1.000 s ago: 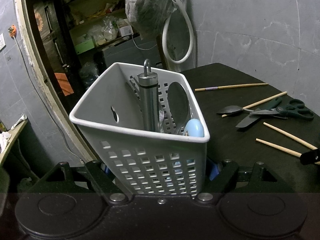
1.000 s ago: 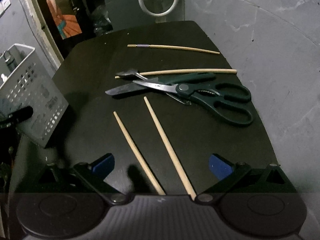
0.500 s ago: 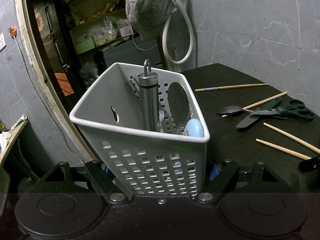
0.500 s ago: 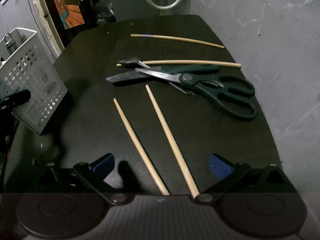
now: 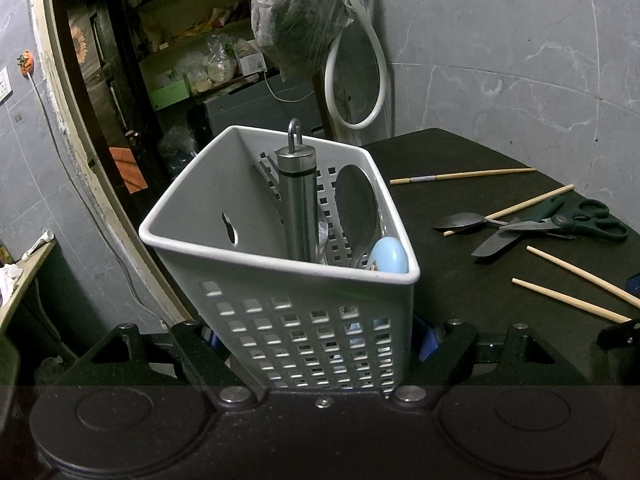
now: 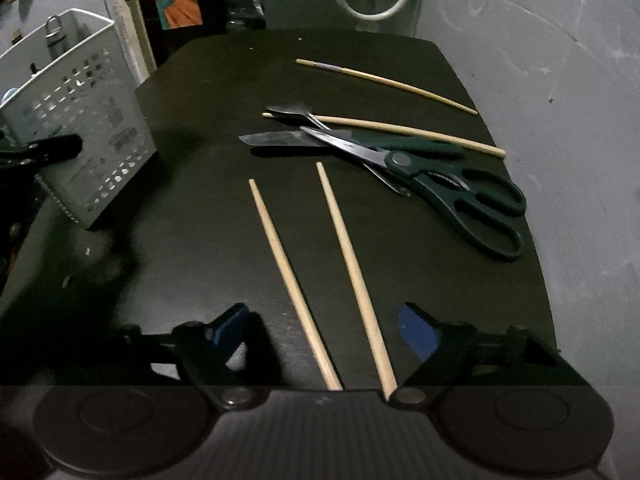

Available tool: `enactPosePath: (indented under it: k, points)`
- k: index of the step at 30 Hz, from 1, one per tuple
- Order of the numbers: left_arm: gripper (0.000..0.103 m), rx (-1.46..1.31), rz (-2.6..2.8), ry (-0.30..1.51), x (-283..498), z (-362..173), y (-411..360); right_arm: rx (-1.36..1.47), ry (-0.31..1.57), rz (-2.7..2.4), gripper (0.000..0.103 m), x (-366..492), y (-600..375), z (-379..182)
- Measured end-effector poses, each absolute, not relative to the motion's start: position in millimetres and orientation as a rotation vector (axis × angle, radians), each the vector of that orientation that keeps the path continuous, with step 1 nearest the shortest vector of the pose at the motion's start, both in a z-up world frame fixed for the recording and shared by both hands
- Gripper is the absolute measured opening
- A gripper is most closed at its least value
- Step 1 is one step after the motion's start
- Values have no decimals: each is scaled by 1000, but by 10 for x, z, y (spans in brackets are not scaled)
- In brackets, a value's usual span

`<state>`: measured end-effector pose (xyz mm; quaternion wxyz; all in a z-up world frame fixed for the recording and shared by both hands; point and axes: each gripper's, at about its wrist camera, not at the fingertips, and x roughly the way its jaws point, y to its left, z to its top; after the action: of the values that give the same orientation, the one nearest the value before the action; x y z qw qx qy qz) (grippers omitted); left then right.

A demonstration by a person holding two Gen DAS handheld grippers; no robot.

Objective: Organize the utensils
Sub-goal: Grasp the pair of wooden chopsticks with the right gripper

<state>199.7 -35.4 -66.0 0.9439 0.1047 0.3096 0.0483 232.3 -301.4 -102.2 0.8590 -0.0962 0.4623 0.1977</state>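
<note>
Closing in over the last moment, the right gripper (image 6: 324, 328) still has a gap between its fingers, which straddle two chopsticks (image 6: 294, 286) lying on the dark counter (image 6: 192, 240) without pressing them. Left gripper (image 5: 316, 344) fingers clamp the white basket (image 5: 304, 320), which holds a spoon (image 5: 358, 212). Scissors (image 6: 452, 184) lie beyond.

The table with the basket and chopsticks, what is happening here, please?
A person is sorting utensils with a gripper in each hand. The left gripper is shut on the white basket, which already holds a steel handle and spoons. The right gripper has two chopsticks between its jaws, which have just been closing but do not yet press on them. Two more chopsticks, scissors, a knife and a spoon lie loose on the table.
</note>
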Motion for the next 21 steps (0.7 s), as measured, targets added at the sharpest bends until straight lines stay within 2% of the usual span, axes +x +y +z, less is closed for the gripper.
enactPosePath:
  k: [2, 4, 5, 7, 9, 13, 16, 17, 19, 21]
  points:
    - [85, 214, 98, 631, 1994, -662, -352, -209, 963, 432, 71, 2312, -3006, -1009]
    - [85, 213, 99, 631, 1988, -665, -345, -217, 957, 446, 56, 2295, -2996, -990]
    - [85, 213, 99, 631, 1999, -661, -356, -222, 957, 452, 52, 2287, -2989, -980]
    - [85, 213, 99, 631, 1989, -664, -345, -226, 960, 459, 34, 2278, -2986, -965]
    - [85, 213, 99, 631, 1992, -665, -349, -228, 965, 462, 21, 2268, -2989, -955]
    - [85, 213, 99, 631, 1988, -666, -347, -255, 987, 480, 15, 2233, -2960, -943]
    - [85, 213, 98, 631, 1989, -666, -347, -270, 1004, 484, 18, 2238, -2938, -935]
    - [85, 215, 98, 631, 1995, -664, -355, -272, 1011, 491, 20, 2257, -2924, -929]
    - [85, 215, 99, 631, 1989, -666, -348, -271, 1018, 507, 46, 2299, -2896, -923]
    - [85, 214, 98, 631, 1988, -667, -346, -286, 1022, 525, 48, 2341, -2848, -930]
